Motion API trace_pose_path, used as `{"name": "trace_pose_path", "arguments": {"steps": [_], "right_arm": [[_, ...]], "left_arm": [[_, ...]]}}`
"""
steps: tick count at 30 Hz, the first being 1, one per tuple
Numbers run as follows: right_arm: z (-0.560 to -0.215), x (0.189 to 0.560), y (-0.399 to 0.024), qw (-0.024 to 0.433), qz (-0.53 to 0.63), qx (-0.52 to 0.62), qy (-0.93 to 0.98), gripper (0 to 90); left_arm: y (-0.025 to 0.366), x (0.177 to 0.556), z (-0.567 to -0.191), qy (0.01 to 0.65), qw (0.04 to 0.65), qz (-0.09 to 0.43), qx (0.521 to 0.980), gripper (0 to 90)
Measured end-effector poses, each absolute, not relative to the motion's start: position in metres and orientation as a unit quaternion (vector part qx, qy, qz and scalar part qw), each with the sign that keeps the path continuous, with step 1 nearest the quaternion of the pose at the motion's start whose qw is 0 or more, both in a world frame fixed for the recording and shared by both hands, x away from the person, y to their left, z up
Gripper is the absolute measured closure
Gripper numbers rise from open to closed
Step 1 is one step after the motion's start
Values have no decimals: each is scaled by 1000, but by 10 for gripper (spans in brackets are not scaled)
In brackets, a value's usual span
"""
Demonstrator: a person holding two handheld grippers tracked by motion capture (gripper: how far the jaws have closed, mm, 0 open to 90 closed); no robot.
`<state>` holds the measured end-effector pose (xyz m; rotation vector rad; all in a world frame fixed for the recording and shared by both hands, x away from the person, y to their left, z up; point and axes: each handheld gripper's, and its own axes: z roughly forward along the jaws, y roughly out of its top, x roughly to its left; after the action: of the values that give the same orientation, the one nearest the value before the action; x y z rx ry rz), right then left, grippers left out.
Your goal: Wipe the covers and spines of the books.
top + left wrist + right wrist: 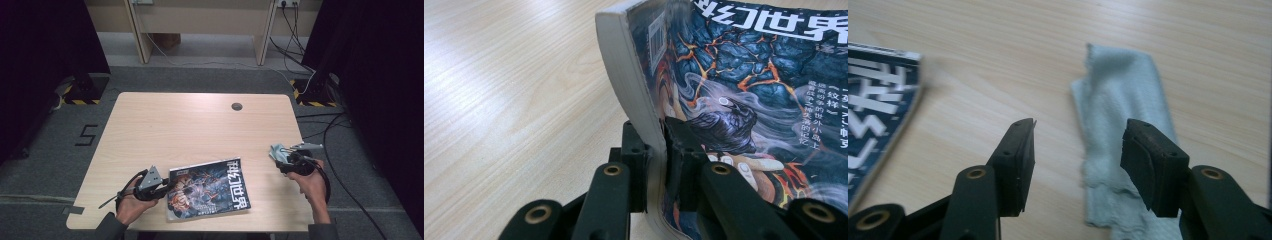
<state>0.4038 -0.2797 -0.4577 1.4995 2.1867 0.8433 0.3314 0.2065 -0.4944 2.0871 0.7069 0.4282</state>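
Note:
A paperback book (210, 190) with a dark blue and orange cover lies near the table's front edge. My left gripper (167, 189) is shut on the book's left edge. In the left gripper view the jaws (659, 150) pinch that edge, and the book (734, 75) bows upward from them. A pale blue cloth (276, 151) lies crumpled at the right side of the table. My right gripper (283, 160) hovers just at it. In the right gripper view the gripper (1078, 150) stands open over the cloth (1118, 100), nothing pinched, with the book's corner (873, 110) at the left.
The light wooden table (200, 125) has a round grey grommet (237, 106) near its far edge. Black cables (330, 130) run over the carpet to the right. Wooden furniture legs (142, 35) stand beyond the table.

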Motion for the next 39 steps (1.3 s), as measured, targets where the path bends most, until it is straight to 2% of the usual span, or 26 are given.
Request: {"name": "trace_pose_path", "arguments": {"steps": [6, 15, 22, 31, 39], "right_arm": [[-465, 410, -295, 200, 276, 548, 764, 489], [-476, 425, -293, 199, 257, 543, 775, 547], [-489, 432, -292, 199, 239, 533, 787, 633], [-491, 431, -292, 220, 239, 519, 791, 788], [-485, 429, -294, 210, 273, 524, 779, 810]], "left_arm": [[207, 332, -494, 285, 435, 167, 837, 795], [206, 332, -494, 284, 438, 166, 837, 795], [205, 331, -493, 283, 437, 165, 838, 794], [203, 331, -493, 282, 439, 164, 837, 790], [203, 332, -494, 284, 439, 163, 837, 786]]}}
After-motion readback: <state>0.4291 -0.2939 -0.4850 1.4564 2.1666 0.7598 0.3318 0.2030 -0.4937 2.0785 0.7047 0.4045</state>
